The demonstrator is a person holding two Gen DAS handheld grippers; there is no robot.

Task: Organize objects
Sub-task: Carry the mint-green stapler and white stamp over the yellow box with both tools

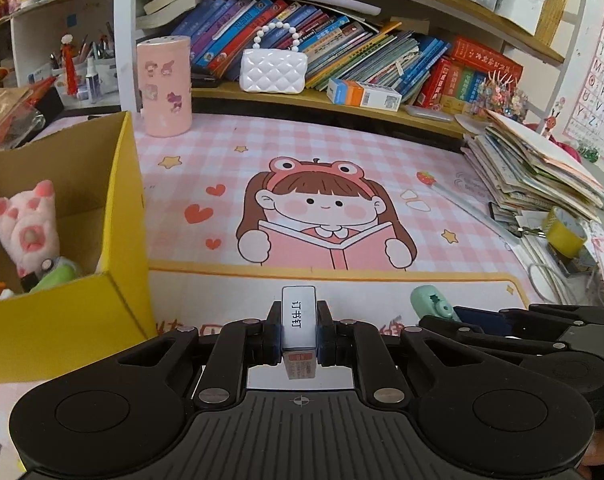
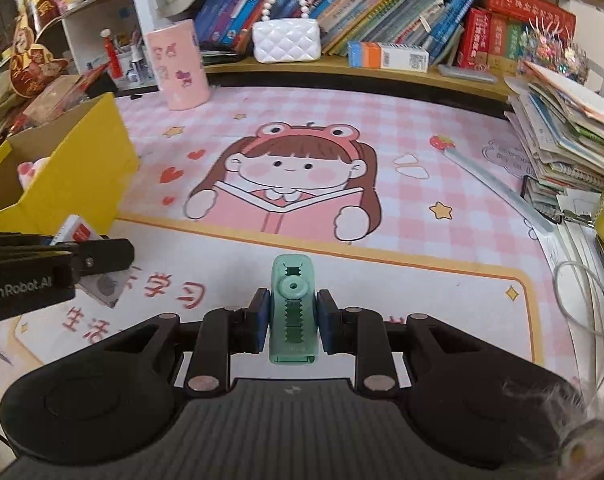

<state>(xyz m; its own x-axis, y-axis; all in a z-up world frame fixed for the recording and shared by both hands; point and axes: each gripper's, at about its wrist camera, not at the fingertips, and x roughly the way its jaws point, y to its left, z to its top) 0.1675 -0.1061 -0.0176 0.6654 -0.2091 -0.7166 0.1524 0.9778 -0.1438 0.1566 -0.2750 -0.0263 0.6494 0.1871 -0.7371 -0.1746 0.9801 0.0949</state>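
My left gripper point(image 1: 299, 330) is shut on a small white staple box point(image 1: 298, 320) with black characters, held above the front of the pink desk mat point(image 1: 342, 152). My right gripper point(image 2: 293, 316) is shut on a mint green correction tape point(image 2: 293, 308); it also shows in the left wrist view point(image 1: 432, 303). The yellow cardboard box point(image 1: 117, 216) stands open to the left, holding a pink plush paw point(image 1: 25, 224) and other small items. In the right wrist view the left gripper point(image 2: 101, 254) with the staple box point(image 2: 75, 232) is at the left, beside the yellow box point(image 2: 81, 176).
A pink cylindrical holder point(image 1: 165, 86) stands at the back left. A white quilted purse point(image 1: 273, 70) and an orange-blue carton point(image 1: 364, 95) sit on the shelf with books. A pile of books point(image 1: 538, 168), a ruler point(image 2: 498, 184) and yellow tape point(image 1: 564, 230) lie at right.
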